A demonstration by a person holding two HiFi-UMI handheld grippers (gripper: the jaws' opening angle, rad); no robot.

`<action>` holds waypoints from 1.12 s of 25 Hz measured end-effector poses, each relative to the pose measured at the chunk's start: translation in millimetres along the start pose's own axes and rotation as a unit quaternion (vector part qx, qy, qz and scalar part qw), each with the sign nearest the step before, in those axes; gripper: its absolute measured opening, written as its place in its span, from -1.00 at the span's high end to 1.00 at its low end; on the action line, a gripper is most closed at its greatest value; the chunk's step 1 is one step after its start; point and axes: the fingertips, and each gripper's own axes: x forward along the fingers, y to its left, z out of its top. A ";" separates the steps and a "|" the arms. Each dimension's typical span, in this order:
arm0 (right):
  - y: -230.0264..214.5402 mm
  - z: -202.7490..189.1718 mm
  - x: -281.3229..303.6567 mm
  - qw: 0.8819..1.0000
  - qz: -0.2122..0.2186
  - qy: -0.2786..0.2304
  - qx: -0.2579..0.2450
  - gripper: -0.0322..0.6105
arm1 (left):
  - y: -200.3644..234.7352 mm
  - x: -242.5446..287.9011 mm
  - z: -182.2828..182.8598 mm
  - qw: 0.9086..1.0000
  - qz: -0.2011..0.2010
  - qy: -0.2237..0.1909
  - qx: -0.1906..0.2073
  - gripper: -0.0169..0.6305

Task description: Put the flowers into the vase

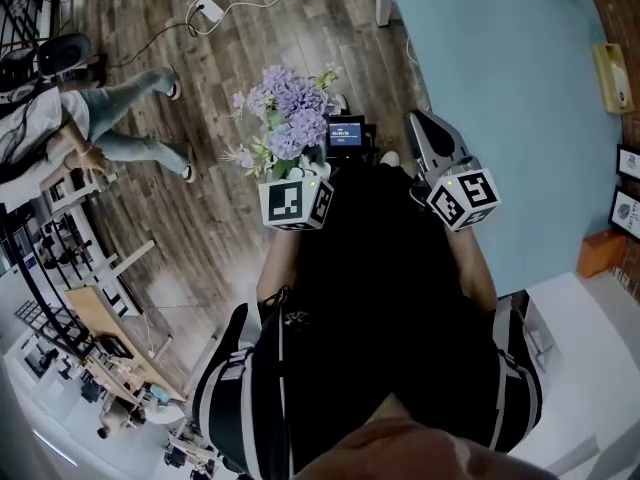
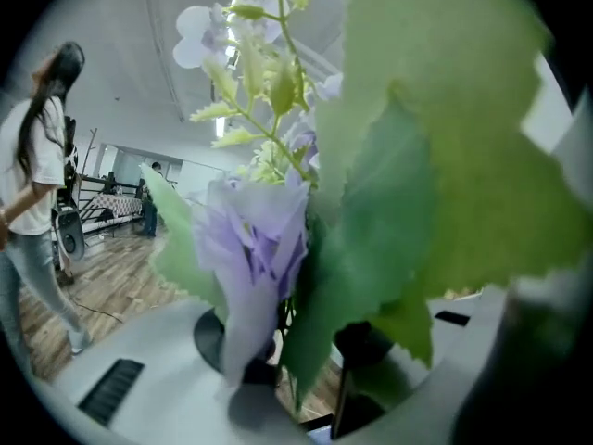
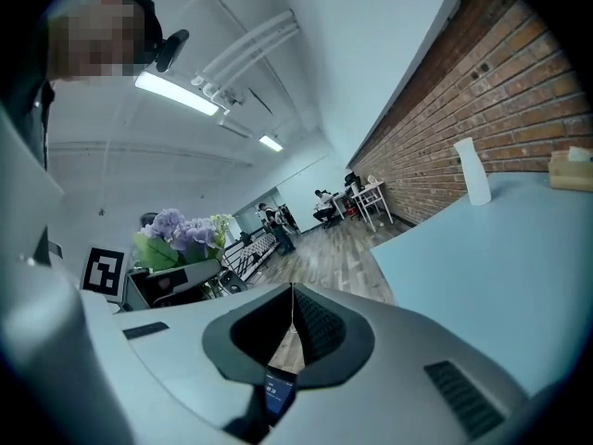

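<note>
A bunch of purple flowers (image 1: pixel 285 118) with green leaves stands up from my left gripper (image 2: pixel 292 378), which is shut on the stems. In the left gripper view the petals and leaves (image 2: pixel 371 211) fill most of the picture and hide the pads. My right gripper (image 3: pixel 292 309) is shut with nothing in it, its jaws meeting in a thin line. In the head view the right gripper (image 1: pixel 422 123) points at the near edge of the light-blue table (image 1: pixel 500 88). A tall white vase (image 3: pixel 475 171) stands far back on that table near the brick wall.
A yellow tissue box (image 1: pixel 611 76) lies at the table's right side. A person (image 1: pixel 100 128) stands on the wood floor to the left, near cables and a power strip (image 1: pixel 208 10). Racks and shelves (image 1: pixel 80 328) crowd the lower left.
</note>
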 end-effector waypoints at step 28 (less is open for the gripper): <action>-126.9 119.0 268.6 0.994 -0.083 -0.023 0.070 0.84 | 140.6 294.2 81.6 0.997 -0.066 0.040 0.023 0.39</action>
